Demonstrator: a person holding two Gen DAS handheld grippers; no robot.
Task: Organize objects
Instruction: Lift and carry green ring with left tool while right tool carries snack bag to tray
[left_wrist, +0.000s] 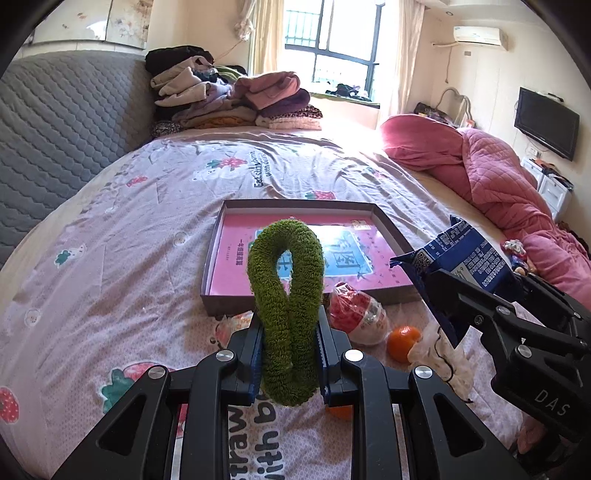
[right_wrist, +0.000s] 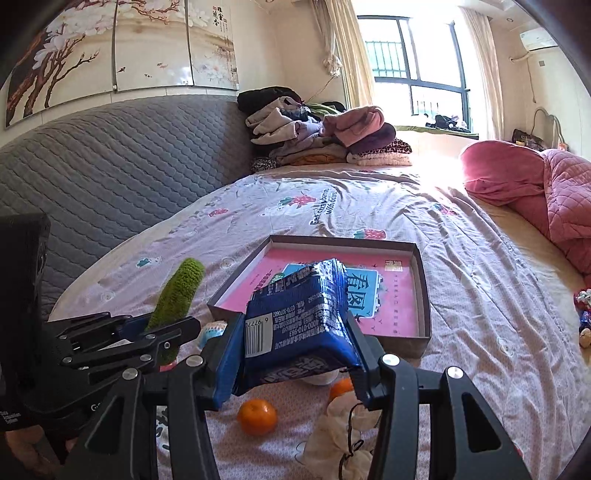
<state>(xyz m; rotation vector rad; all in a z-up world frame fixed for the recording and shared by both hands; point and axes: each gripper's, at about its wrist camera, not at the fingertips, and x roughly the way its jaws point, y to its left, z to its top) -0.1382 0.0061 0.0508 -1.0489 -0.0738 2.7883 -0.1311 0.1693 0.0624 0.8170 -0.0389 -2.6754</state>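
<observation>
Inside, shallow box (left_wrist: 391, 225) holds only a pink book (left_wrist: 236, 258).

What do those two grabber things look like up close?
Each hand-held gripper is a black plastic frame with triangle-shaped holes and shiny silver bolts. The left hand-held gripper has blue ridged pads on its fingers. The right hand-held gripper has blue pads too, and pale letters are printed on its body in the left view.
</observation>
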